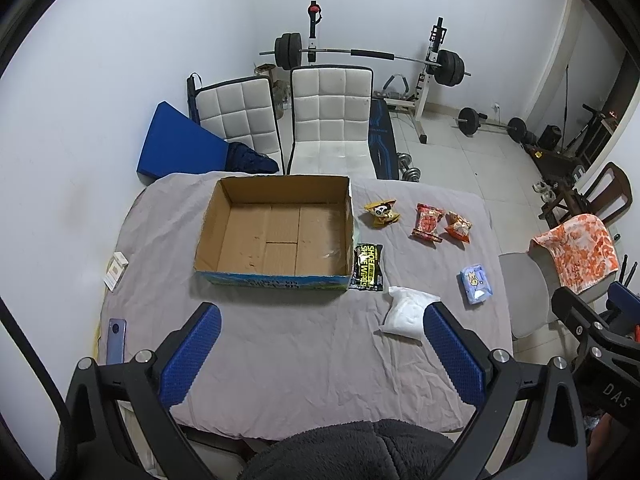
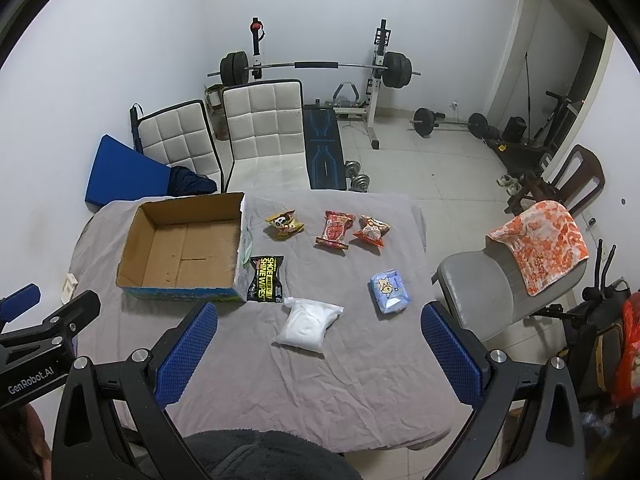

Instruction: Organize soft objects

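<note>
An open, empty cardboard box (image 1: 224, 236) (image 2: 140, 240) stands on the grey-clothed table. To its right lie a black shoe-wipes pack (image 1: 367, 267) (image 2: 266, 279), a white soft bag (image 1: 406, 314) (image 2: 308, 323), a blue tissue pack (image 1: 476, 282) (image 2: 389, 292), a yellow snack bag (image 1: 383, 212) (image 2: 284, 225), a red snack bag (image 1: 428, 223) (image 2: 335, 229) and an orange snack bag (image 1: 459, 226) (image 2: 370, 231). My left gripper (image 1: 322, 312) is open above the table's near edge. My right gripper (image 2: 320, 310) is open too, near the white bag. Both are empty.
A phone (image 1: 116, 340) and a small white box (image 1: 116, 270) lie at the table's left edge. Two white chairs (image 1: 328, 120) stand behind the table. A grey chair with an orange towel (image 2: 540, 244) stands to the right. A weight bench and barbells are at the back.
</note>
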A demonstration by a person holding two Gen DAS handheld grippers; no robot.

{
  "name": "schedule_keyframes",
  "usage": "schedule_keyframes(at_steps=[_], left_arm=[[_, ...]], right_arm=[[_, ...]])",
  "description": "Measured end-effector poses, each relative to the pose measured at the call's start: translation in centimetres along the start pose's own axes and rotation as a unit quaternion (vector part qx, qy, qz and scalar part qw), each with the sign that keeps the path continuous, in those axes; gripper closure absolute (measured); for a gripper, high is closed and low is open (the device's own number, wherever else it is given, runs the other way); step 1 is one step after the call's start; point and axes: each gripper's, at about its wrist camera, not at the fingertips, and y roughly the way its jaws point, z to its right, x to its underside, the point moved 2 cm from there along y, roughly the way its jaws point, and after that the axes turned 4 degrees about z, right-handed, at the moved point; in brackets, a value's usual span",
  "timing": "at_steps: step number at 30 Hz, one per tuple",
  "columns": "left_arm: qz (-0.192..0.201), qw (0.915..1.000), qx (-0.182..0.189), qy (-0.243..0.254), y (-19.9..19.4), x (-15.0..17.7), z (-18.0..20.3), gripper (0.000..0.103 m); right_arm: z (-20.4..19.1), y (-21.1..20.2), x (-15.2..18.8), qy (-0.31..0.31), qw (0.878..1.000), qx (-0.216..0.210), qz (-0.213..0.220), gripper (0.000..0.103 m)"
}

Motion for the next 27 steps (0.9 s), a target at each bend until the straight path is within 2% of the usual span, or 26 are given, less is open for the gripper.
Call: schedule_keyframes(at_steps=[27], left_arm=[[0.005,1.0,0.001,-0.002,-0.39,0.11,-0.01,0.0]], right_arm=[[0.1,-0.24,-0.28,0.002,1.0,0.001,0.004,0.0]])
